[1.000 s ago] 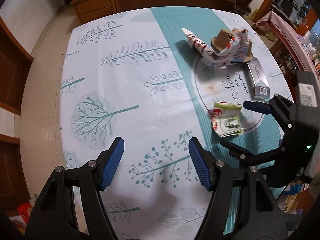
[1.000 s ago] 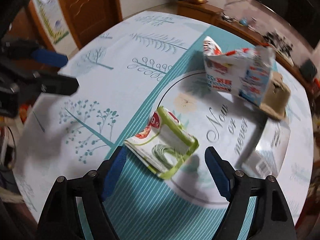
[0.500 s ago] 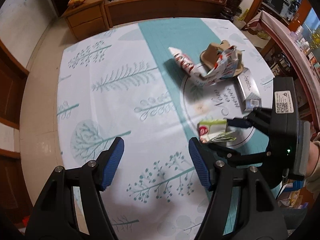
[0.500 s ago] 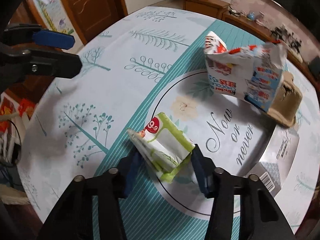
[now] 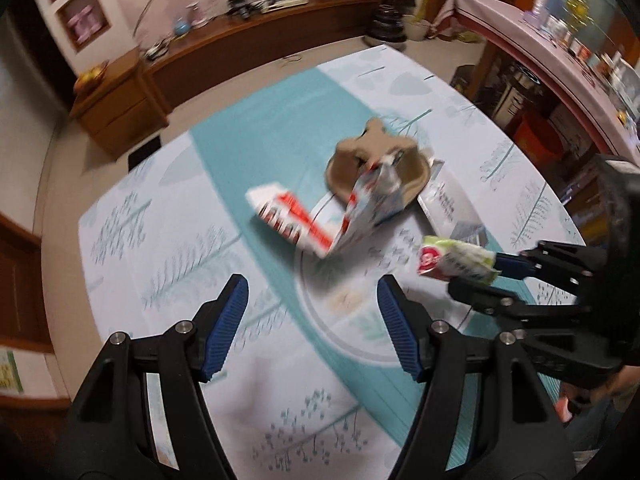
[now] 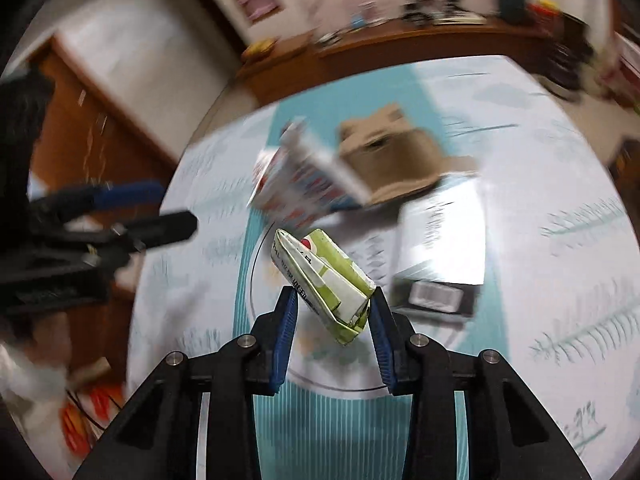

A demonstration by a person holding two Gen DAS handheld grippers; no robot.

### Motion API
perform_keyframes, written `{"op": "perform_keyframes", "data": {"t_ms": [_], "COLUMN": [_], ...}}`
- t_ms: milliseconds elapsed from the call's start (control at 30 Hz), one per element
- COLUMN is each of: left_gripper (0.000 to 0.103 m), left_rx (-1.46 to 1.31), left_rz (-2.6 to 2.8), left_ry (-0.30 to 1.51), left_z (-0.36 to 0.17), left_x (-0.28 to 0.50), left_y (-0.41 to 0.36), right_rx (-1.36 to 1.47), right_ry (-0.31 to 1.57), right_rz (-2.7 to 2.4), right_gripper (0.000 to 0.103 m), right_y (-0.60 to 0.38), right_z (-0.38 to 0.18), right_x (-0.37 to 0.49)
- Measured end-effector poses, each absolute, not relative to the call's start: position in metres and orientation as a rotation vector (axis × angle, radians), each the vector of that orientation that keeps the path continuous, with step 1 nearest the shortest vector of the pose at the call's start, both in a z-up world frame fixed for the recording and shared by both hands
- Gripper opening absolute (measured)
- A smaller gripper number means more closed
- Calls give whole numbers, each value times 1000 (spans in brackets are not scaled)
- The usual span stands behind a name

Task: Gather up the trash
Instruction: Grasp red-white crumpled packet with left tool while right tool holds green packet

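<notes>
Two grippers are seen, each also caught by the other's camera. Right wrist view, bottom centre: the right gripper (image 6: 334,312) is clamped on a crumpled green-and-white carton (image 6: 324,280), which is pinched between the blue pads (image 6: 285,336) and held clear above the table (image 6: 560,240). The folded end and creases of the carton are shown only here. Left wrist view, right of centre: the same carton (image 5: 456,260) is seen side-on, with a red round label at its left end, gripped at the tip of the right gripper (image 5: 486,276).

Left gripper (image 5: 312,324), bottom of the left wrist view: jaws are spread wide, nothing between them, patterned tablecloth visible below. In the right wrist view it is seen at the left edge (image 6: 160,208), blurred, off the table's side.

Farther out, three more trash items are left on the table. A silver flat box (image 6: 440,256) lies just beyond the carton at right of centre, its barcode end shown only in the right wrist view; in the left wrist view (image 5: 448,208) it is partly hidden. Beyond it, a torn red-white-blue printed carton (image 5: 316,220) stands opened out, touching a brown moulded pulp tray (image 5: 352,160) behind it. Both views are motion-blurred, the right wrist one more heavily.
</notes>
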State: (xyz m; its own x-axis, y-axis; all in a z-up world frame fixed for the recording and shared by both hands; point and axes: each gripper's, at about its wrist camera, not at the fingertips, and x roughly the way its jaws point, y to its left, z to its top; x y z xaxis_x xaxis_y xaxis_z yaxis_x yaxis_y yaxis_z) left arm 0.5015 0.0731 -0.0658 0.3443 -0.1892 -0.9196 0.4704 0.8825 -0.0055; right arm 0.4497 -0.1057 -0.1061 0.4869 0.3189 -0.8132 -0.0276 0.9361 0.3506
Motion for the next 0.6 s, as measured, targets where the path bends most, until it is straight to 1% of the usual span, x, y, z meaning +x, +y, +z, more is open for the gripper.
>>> {"op": "perform_keyframes", "data": {"t_ms": [133,300,333,367,400,433,467,533,600], "left_gripper": [64,64,62,58,47,32,24,16,12], "left_rx": [310,366,376,388,396,399,397,366,345], "left_rz": [-488,-553,-562,-567,-573,-582,-583,-592,-591], "left_ry": [1153,1186,1186,1186,1191,1204,1216,1236,1229], "left_z": [-73,-94,-98,-102,-106,-110,-114,-117,-115], "left_x": [523,542,544,544,544,546,546,545,539], "left_y": [51,28,26,22,20,17,15,16,17], "right_rx": [414,448,456,462,469,477,483,491,501], "right_ry": [1003,987,988,989,990,991,990,991,993], "right_rz": [155,124,117,113,109,105,104,99,94], "right_gripper": [36,36,36,36,36,36,36,36,36], "right_y": [-127,-137,-137,-139,-140,-142,-141,-140,-140], "right_z": [-96,-90,-92,-91,-92,-91,-93,-95,-97], "right_x": [444,440,438,436,434,431,430,426,420]}}
